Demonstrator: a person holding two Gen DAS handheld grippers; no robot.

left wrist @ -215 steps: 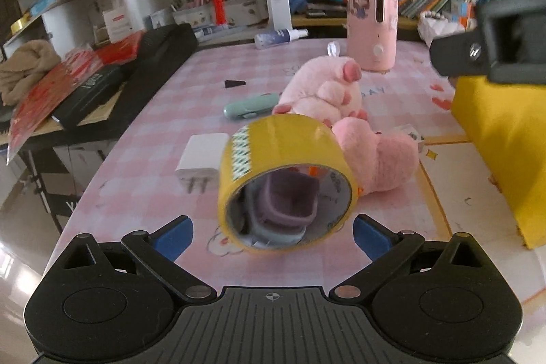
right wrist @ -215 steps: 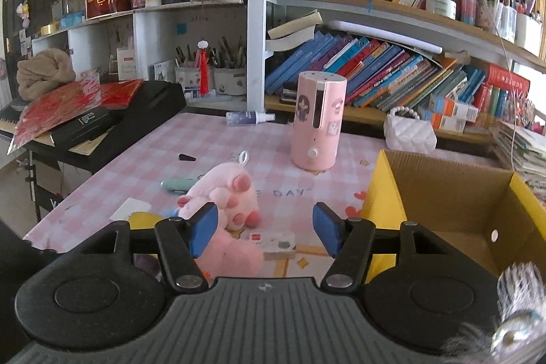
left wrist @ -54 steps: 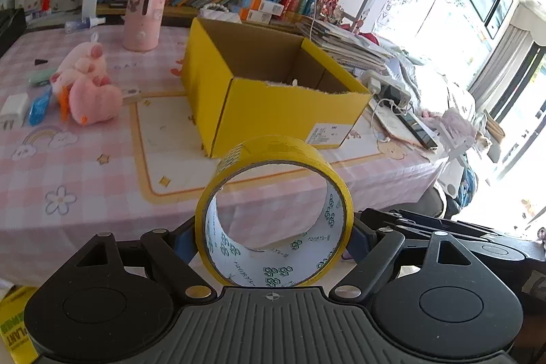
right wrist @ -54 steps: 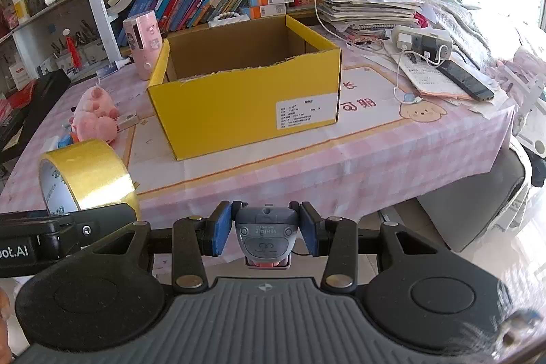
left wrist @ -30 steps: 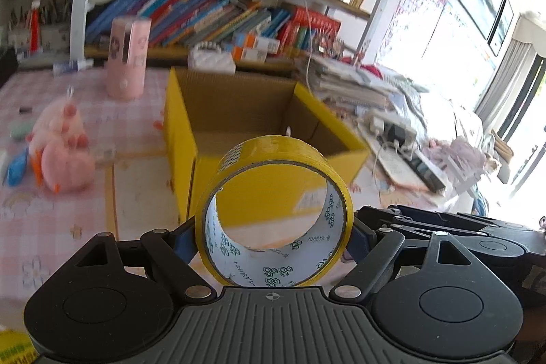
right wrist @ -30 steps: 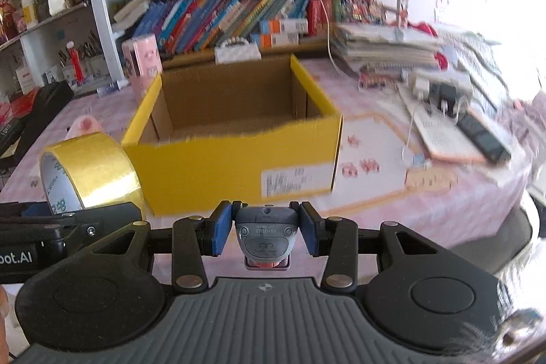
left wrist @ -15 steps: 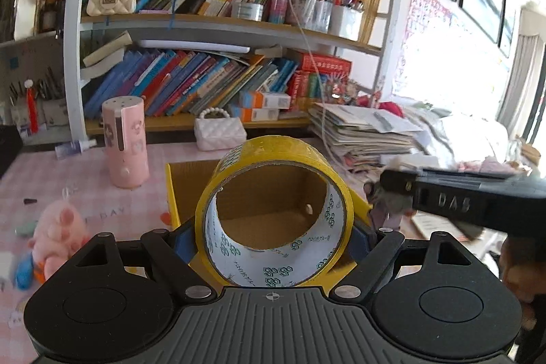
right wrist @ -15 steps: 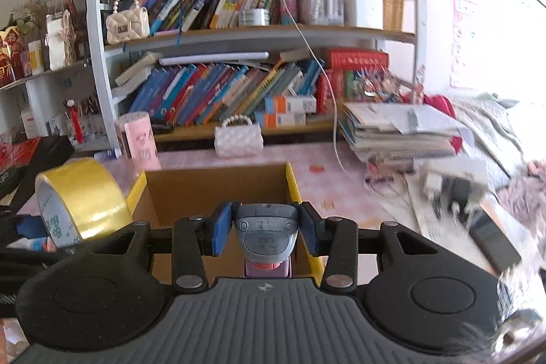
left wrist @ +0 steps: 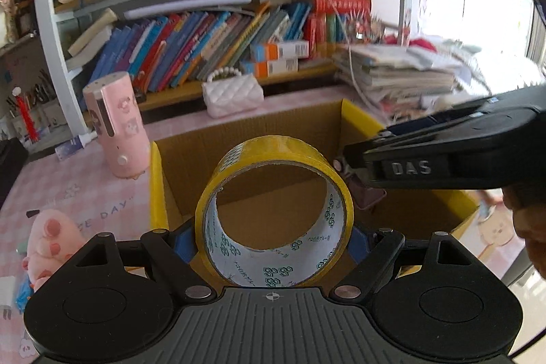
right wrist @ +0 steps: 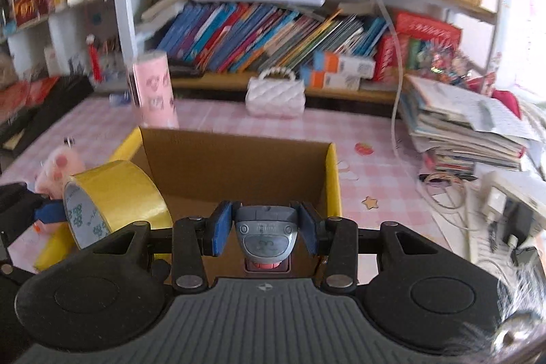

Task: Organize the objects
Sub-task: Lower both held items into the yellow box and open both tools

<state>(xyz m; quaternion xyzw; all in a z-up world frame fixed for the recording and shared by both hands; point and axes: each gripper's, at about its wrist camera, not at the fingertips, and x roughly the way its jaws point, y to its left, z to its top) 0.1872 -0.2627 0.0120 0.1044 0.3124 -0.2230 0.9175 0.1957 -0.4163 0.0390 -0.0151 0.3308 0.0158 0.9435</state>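
With both loads hanging above the open box, the step in hand looks like the drop-off. The left tool (left wrist: 273,236) is pinching a wide roll of yellow packing tape (left wrist: 273,210) by its two sides, hole facing the camera, over the near left part of the yellow cardboard box with a plain brown inside (left wrist: 273,125). The right tool (right wrist: 262,232) is pressed together on a small grey plastic gadget with a pink end (right wrist: 264,236), poised above the box's near wall, right of the tape.

The next move, as I judge it, calls for lowering each tool past the rim and spreading the jaws so the things land on the box floor (the tape may roll if let go on its edge). The two tools sit close together, so one could knock the other on the way down.

Around them, on the pink checked bench (right wrist: 375,152): a pink plush toy (left wrist: 51,237) left of the box, a tall pink cylinder with cartoon stickers (left wrist: 117,125) at the far left, a white quilted handbag with a bead handle (right wrist: 275,96) behind the box, and a stack of papers (right wrist: 467,125) to the right. None blocks the box mouth.
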